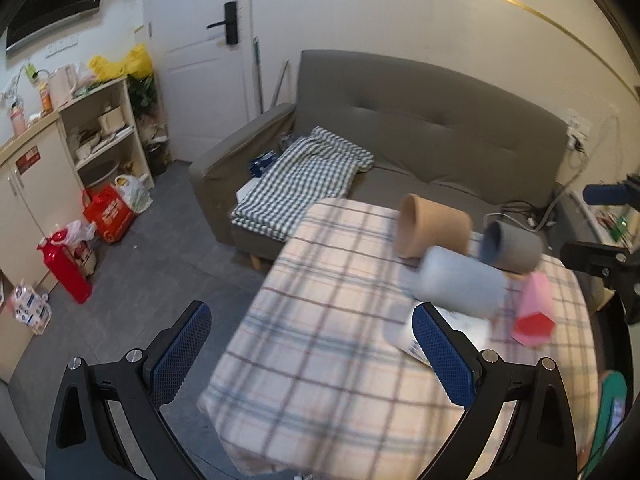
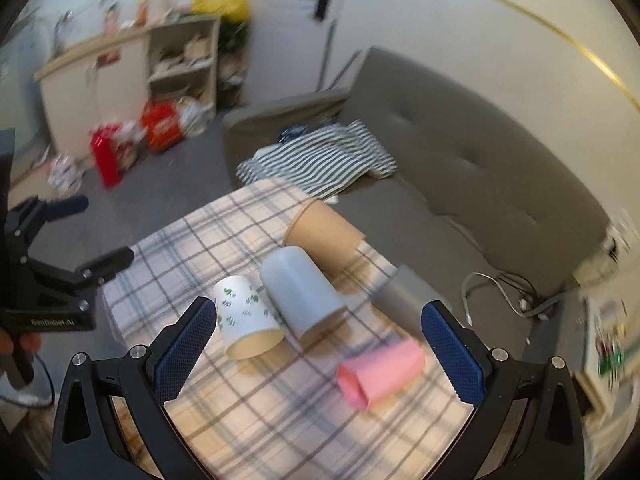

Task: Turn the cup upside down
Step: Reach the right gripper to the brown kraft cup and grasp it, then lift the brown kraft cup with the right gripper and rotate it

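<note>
Several cups lie on their sides on a plaid-clothed table [image 2: 248,420]: a white leaf-print cup [image 2: 246,324], a light blue cup [image 2: 304,296], a tan cup [image 2: 324,236], a grey cup [image 2: 404,300] and a pink cup [image 2: 380,372]. My right gripper [image 2: 320,356] is open and empty, above the table's near side, with the white and pink cups between its fingers' lines. My left gripper [image 1: 312,356] is open and empty over the table's left edge. In the left wrist view the light blue cup [image 1: 460,286], tan cup [image 1: 432,228], grey cup [image 1: 512,246] and pink cup [image 1: 534,312] show.
A grey sofa [image 1: 420,128] with a checked blanket [image 1: 304,180] stands behind the table. Shelves [image 1: 104,132], bags and a red bottle [image 1: 64,268] line the left wall. Cables [image 2: 504,292] lie to the right of the table. The left gripper shows in the right wrist view [image 2: 60,240].
</note>
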Tool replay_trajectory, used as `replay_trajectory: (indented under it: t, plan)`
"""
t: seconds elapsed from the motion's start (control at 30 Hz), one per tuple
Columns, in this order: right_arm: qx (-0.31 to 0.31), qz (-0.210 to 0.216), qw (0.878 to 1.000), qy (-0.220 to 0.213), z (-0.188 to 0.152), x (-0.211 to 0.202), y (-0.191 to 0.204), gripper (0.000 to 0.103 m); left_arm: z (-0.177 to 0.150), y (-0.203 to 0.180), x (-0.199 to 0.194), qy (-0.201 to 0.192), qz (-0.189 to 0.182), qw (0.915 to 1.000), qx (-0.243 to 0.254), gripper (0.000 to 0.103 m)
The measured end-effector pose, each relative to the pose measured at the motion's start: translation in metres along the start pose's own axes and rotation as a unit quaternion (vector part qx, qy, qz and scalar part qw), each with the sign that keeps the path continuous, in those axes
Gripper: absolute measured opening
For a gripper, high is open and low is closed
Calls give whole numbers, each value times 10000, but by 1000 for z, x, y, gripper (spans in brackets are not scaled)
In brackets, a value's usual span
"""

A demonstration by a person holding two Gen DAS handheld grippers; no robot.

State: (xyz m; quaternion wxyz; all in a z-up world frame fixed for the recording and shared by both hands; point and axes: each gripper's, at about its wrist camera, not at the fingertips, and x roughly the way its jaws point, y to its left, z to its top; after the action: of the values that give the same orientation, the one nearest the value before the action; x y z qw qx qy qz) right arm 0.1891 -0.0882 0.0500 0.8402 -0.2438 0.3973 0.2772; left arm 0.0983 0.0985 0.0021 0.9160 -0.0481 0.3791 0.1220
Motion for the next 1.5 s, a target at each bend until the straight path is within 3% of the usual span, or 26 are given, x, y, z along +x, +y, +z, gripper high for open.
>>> replay_trajectory:
  t: [0.2,0.4,0.63,0.83,0.9,0.93,0.97,1.07,1.23,1.33,1.5]
  plan:
    - [-796,326,9926,858,47,98,-12,103,16,15,54,336,226,9990,-190,103]
    - [-1164,595,9808,1444,70,184,-26,103,22,23,95,499,374,9979,-172,103]
    - [-1730,902,9650,1752,85,233,-20,103,21,28,121,568,391,9976,-111,103]
    - [-1722,1298,9560,1990,89,268,-16,102,21,31,134,599,365,9975,-94,103]
    - [-1643,1419,9539,2070,90,280,-16,95,20,30,136,637,382,9972,-47,103]
    - [-1584,1470,9533,2109,91,284,-17,85,20,30,137,645,395,9971,-28,103]
    - [-1490,1525,9532,2142,92,288,-19,84,20,30,138,652,402,9971,-17,103]
    - [-1159,1645,9583,2027,96,286,-27,82,22,30,136,645,382,9972,-32,103]
    - [-467,1370,9731,1791,108,255,-48,81,31,23,120,537,215,9983,-15,103]
    - [-243,1117,9790,1686,112,214,-55,81,40,15,95,365,15,9993,41,103]
    - [166,573,9881,1416,112,101,-56,81,56,1,33,-34,-373,9990,249,103]
